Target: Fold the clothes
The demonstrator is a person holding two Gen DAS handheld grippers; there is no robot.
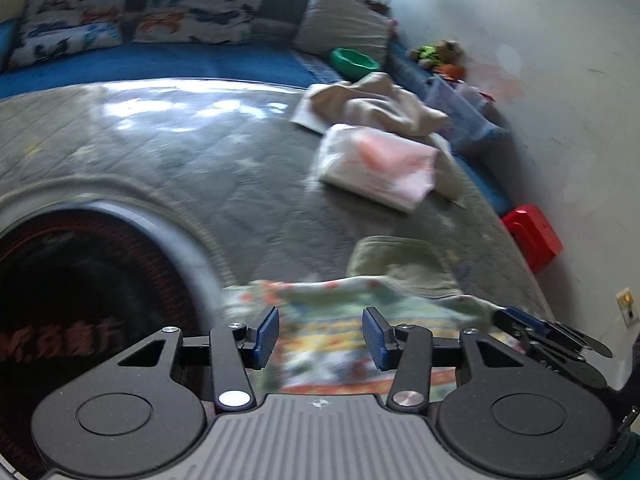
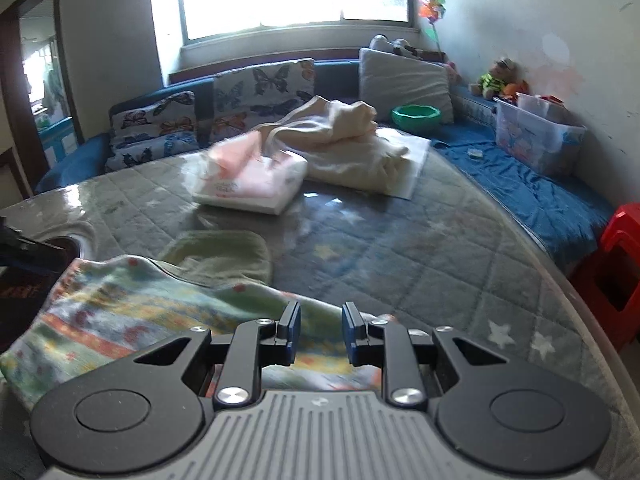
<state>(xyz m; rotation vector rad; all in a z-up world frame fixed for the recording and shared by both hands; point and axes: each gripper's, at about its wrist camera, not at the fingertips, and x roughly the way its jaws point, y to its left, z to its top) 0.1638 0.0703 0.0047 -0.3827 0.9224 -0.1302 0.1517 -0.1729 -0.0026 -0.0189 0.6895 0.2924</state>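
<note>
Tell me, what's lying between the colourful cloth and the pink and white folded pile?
A green cloth lies between the colourful cloth and the pink and white pile, best seen in the right wrist view.

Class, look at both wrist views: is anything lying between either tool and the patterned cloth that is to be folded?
Nothing visible. The patterned cloth lies directly under the open right tool and the open left tool, on the grey quilted cover. The green cloth lies just beyond it, and the folded pink garment farther back, both out of the way.

The right tool (image 2: 320, 334) hung with parted jaws over a patterned cloth (image 2: 132, 312); folded pink garment (image 2: 252, 184) lay at eleven o'clock
</note>
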